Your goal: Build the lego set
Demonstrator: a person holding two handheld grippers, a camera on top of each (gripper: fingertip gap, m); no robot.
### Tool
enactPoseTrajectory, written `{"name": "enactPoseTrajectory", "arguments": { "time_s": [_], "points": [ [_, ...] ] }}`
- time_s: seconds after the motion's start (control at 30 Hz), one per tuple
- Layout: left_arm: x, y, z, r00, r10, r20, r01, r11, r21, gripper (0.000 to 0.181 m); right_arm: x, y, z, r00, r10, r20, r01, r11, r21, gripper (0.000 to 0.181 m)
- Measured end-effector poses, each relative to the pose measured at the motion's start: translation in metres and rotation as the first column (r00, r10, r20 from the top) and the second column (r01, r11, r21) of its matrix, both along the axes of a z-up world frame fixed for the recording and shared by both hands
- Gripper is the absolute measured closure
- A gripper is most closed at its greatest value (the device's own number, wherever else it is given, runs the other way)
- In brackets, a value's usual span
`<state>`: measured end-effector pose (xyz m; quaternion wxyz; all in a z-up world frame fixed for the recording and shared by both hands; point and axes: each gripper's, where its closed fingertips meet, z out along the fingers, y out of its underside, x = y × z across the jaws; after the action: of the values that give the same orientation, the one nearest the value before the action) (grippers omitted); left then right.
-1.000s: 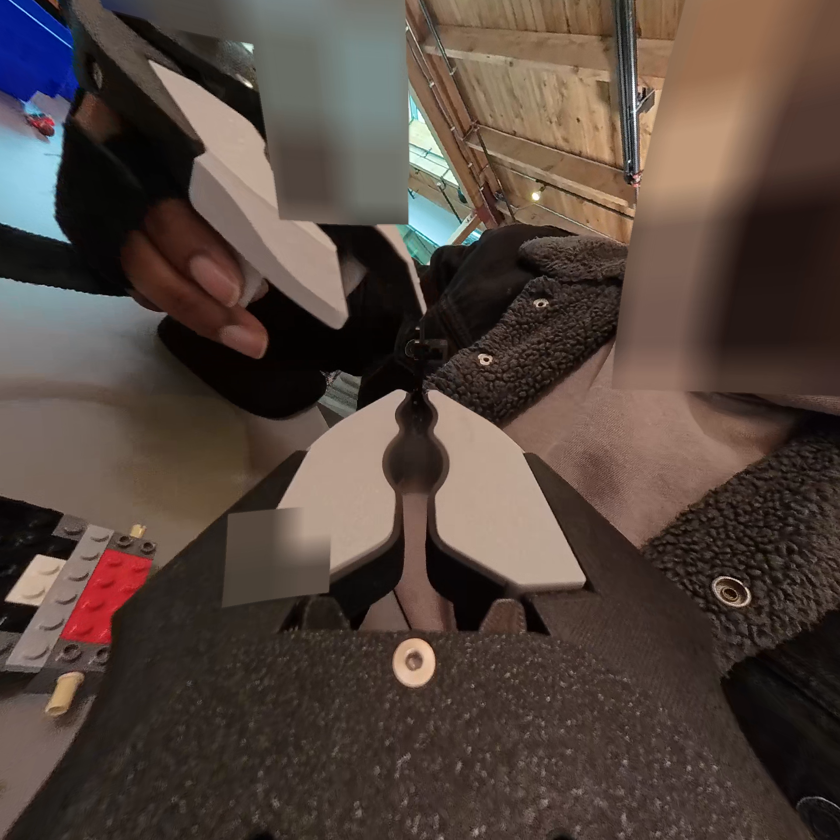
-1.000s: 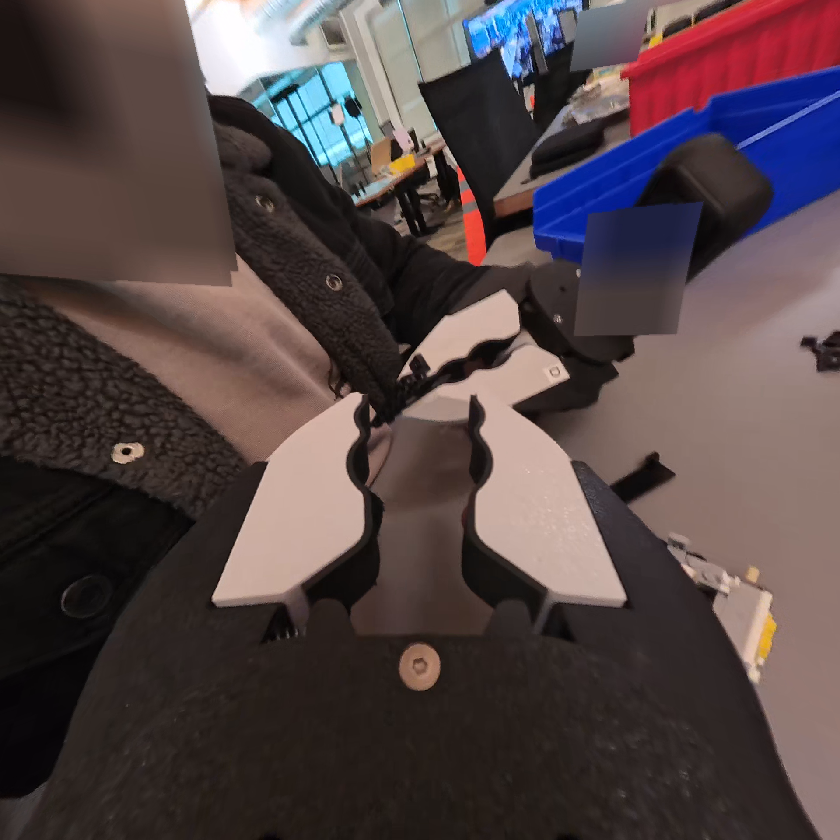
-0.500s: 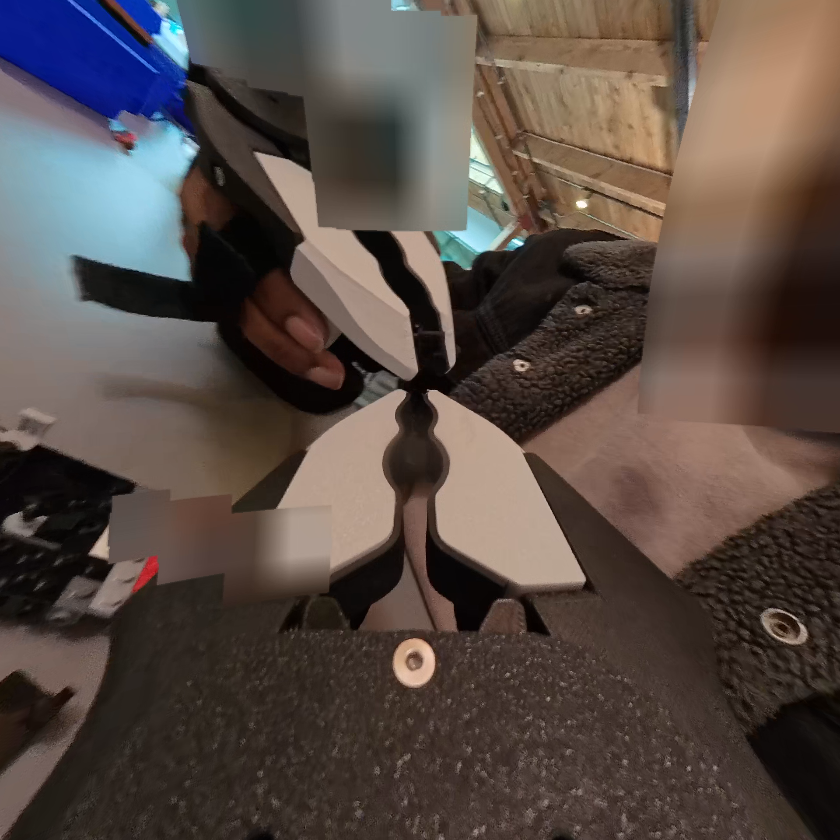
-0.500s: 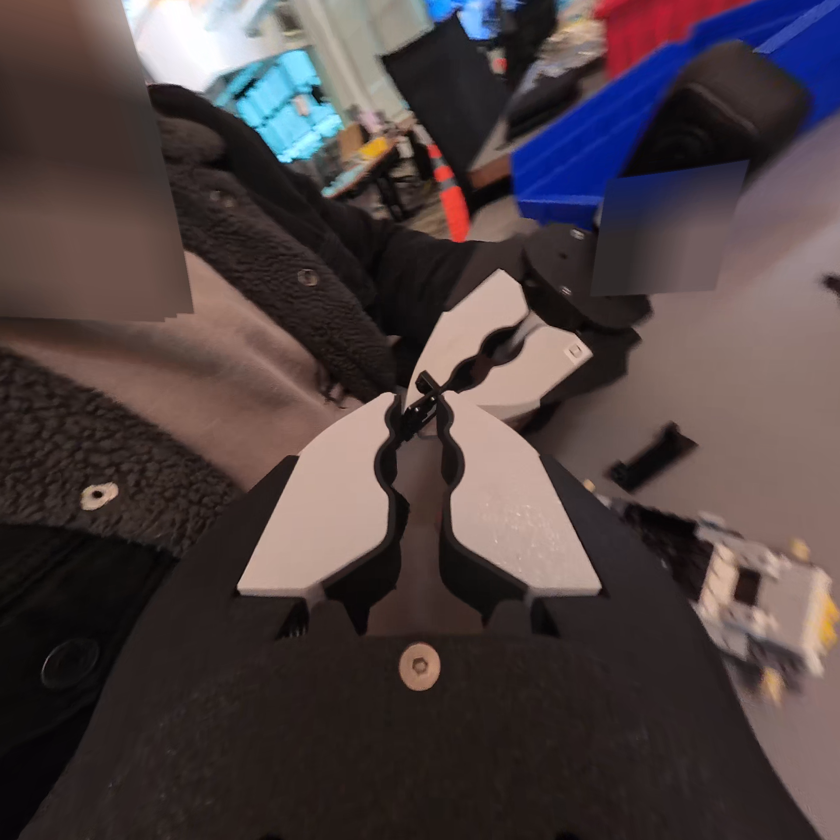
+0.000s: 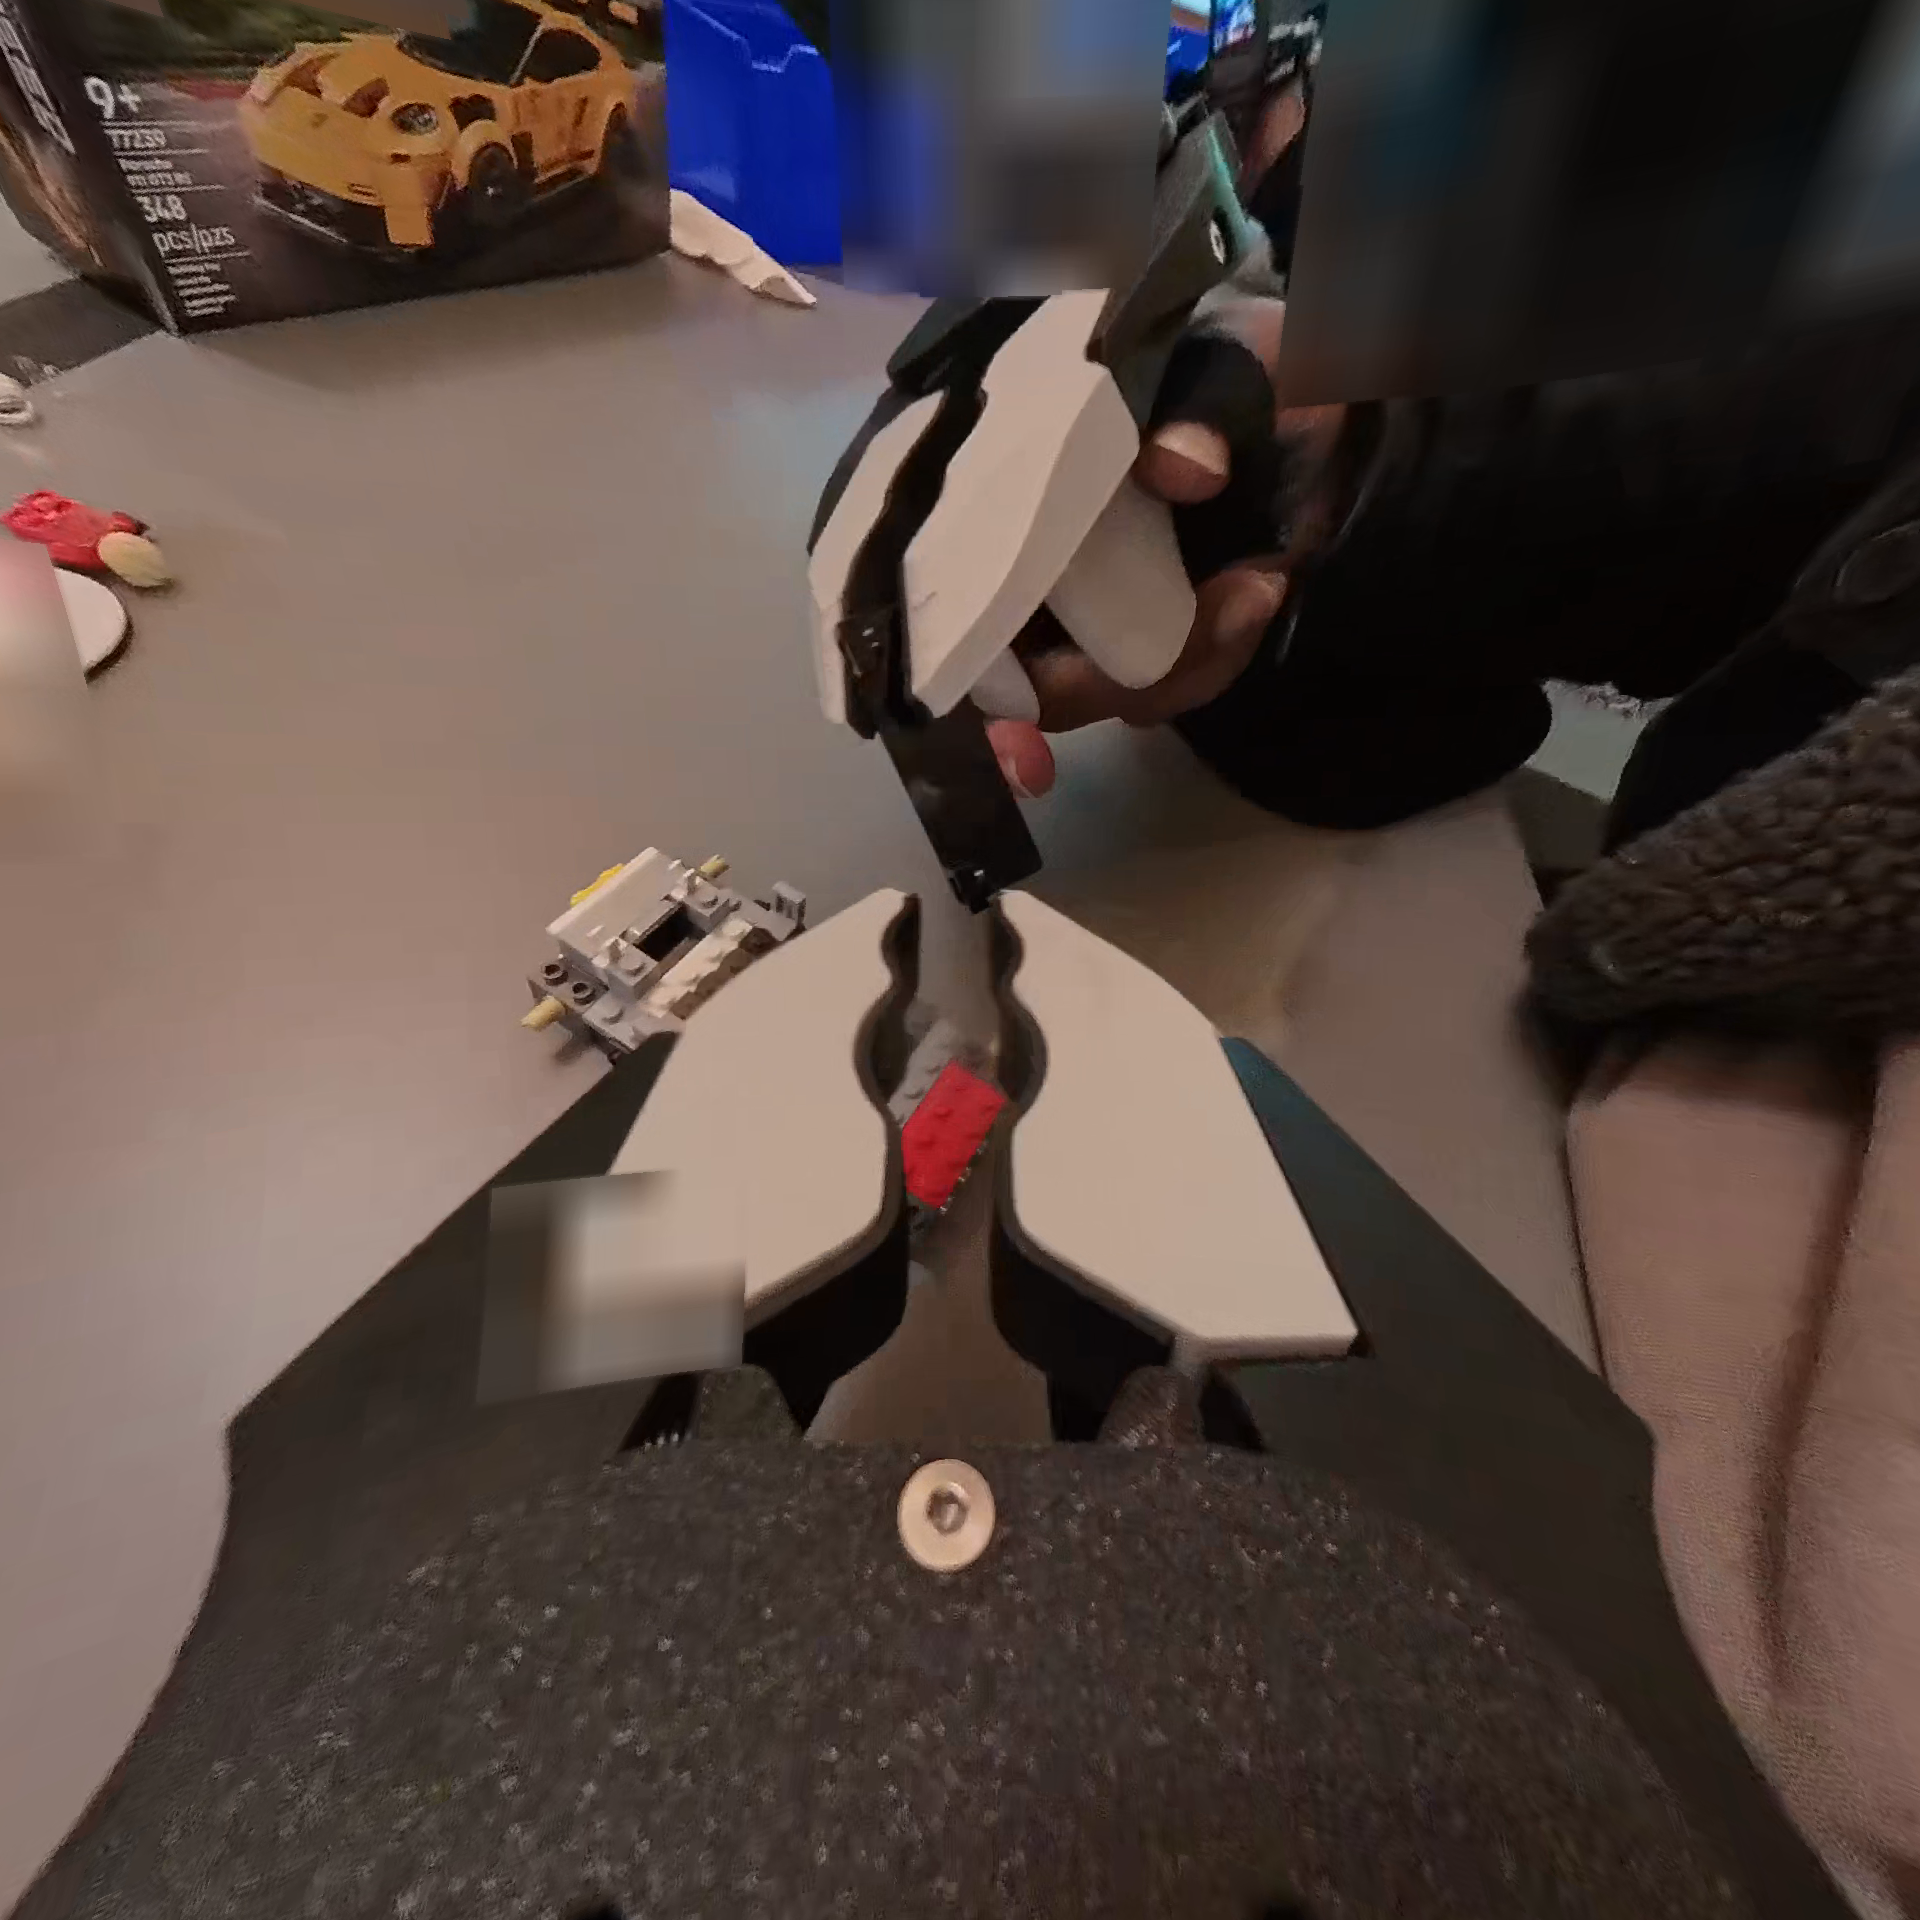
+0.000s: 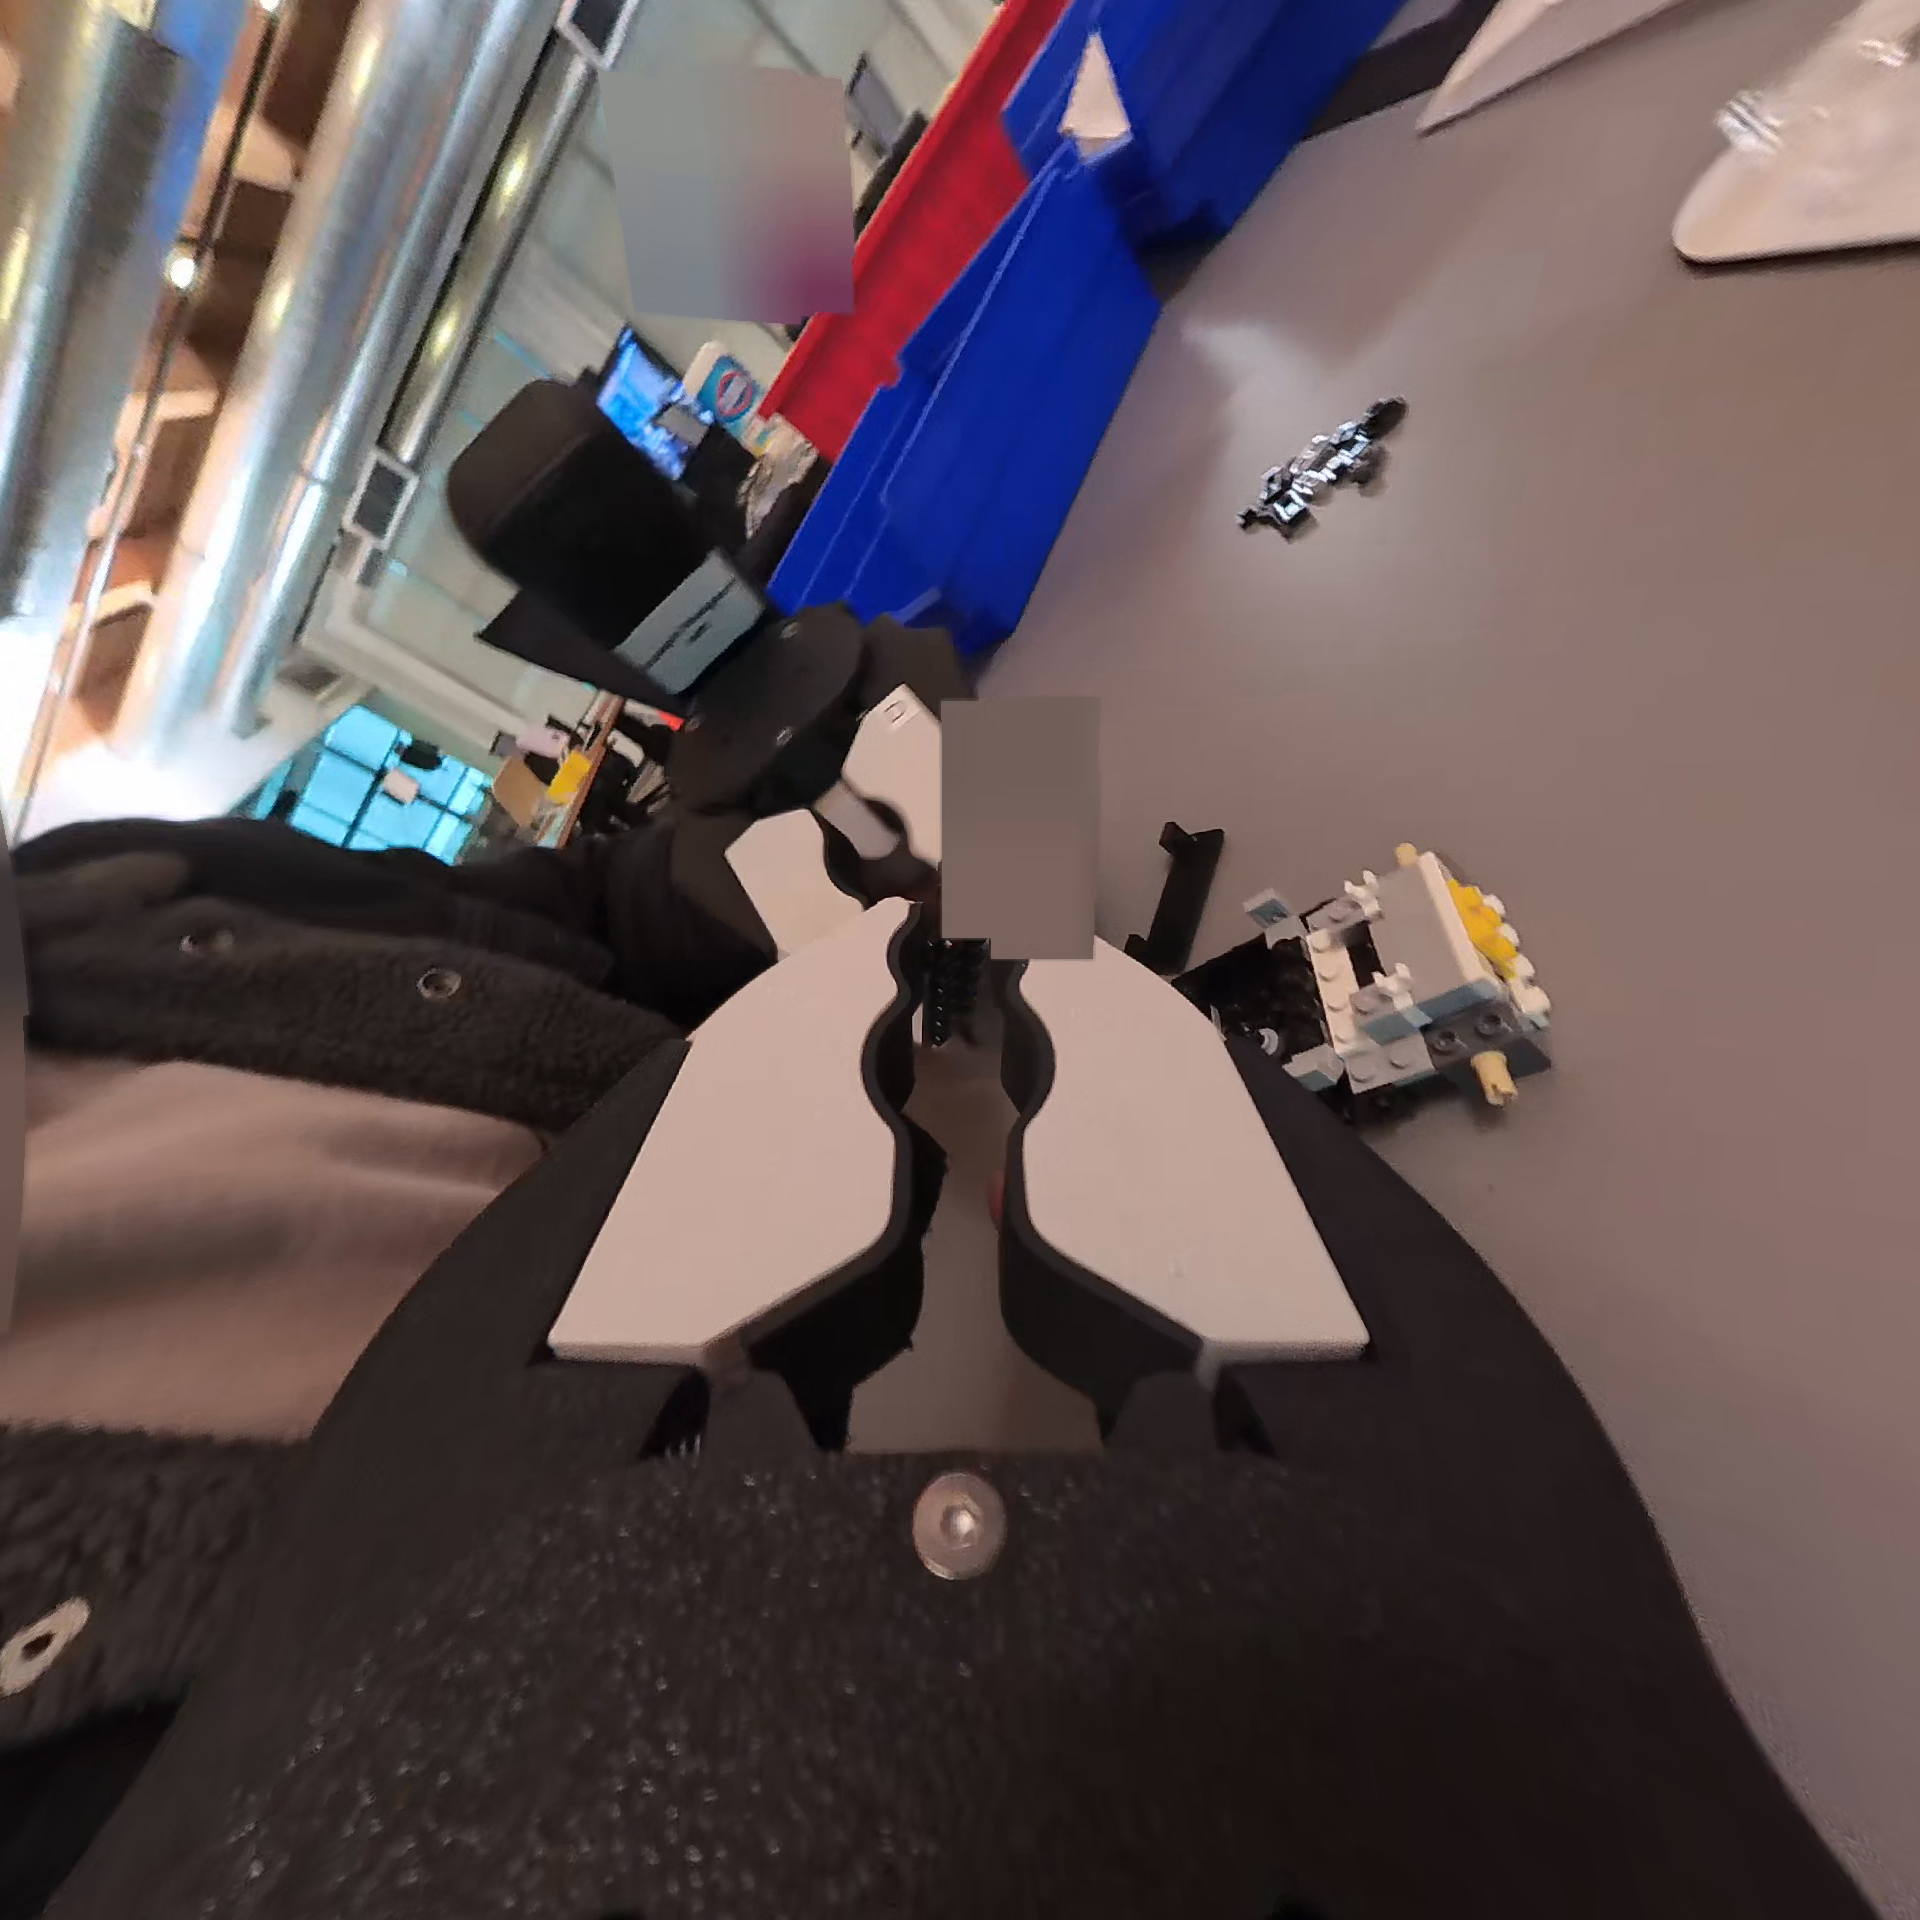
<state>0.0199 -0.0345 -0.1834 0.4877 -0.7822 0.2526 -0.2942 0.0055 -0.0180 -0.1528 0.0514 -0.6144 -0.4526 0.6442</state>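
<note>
In the left wrist view my right gripper (image 5: 883, 707) comes in from above, shut on a long black plate (image 5: 961, 790) that hangs down from its fingertips. The plate's lower end sits just in front of my left gripper (image 5: 956, 909), whose jaws stand slightly apart and do not press on it. In the right wrist view the black studded plate (image 6: 948, 997) stands edge-on between the pads of my right gripper (image 6: 961, 935). The grey, white and yellow lego assembly (image 5: 655, 961) lies on the grey table (image 5: 416, 727); it also shows in the right wrist view (image 6: 1392, 977). A red brick (image 5: 951, 1127) shows through my left jaws.
The lego box (image 5: 343, 145) and a blue bin (image 5: 758, 114) stand at the table's back. A red piece (image 5: 62, 525) lies far left. A black bar (image 6: 1184, 883), a cluster of small black parts (image 6: 1320, 473), blue bins (image 6: 987, 416) and a white sheet (image 6: 1818, 177) show in the right wrist view. The tips of both grippers are at nearly the same place. The left tips stand about 6 centimeters off the red brick (image 5: 951, 1127).
My right jaws closed on the black plate that my left gripper held shut at its tips. My left jaws have opened off it. Both grippers swung from the person's jacket toward the table.
</note>
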Motion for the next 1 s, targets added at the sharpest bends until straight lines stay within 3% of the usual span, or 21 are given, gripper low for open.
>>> {"name": "enactPoseTrajectory", "arguments": {
  "time_s": [0.07, 0.2, 0.57, 0.77, 1.0],
  "points": [
    [0.001, -0.001, -0.001, 1.0, -0.004, -0.014, 0.004, 1.0, -0.001, 0.176, -0.001, 0.0, -0.003, 1.0, -0.016, 0.017, 0.016, 1.0, 0.006, 0.17],
    [-0.003, 0.001, 0.0, 0.998, 0.013, 0.054, -0.011, 0.999, -0.041, 0.17, -0.002, 0.007, -0.007, 0.997, -0.059, 0.048, 0.058, 0.998, 0.022, 0.178],
    [-0.001, 0.0, -0.006, 0.984, 0.01, 0.176, 0.022, 0.984, -0.176, 0.173, -0.005, 0.006, -0.017, 0.992, -0.088, 0.087, 0.086, 0.996, 0.025, 0.178],
    [0.0, -0.004, 0.007, 0.926, -0.01, 0.377, 0.105, 0.967, -0.231, 0.174, -0.002, 0.002, -0.018, 0.997, -0.047, 0.066, 0.04, 0.993, 0.11, 0.164],
    [0.001, -0.006, 0.012, 0.879, -0.013, 0.477, 0.154, 0.953, -0.259, 0.175, 0.002, 0.0, -0.016, 0.998, -0.03, 0.057, 0.023, 0.992, 0.124, 0.162]
  ]
}}
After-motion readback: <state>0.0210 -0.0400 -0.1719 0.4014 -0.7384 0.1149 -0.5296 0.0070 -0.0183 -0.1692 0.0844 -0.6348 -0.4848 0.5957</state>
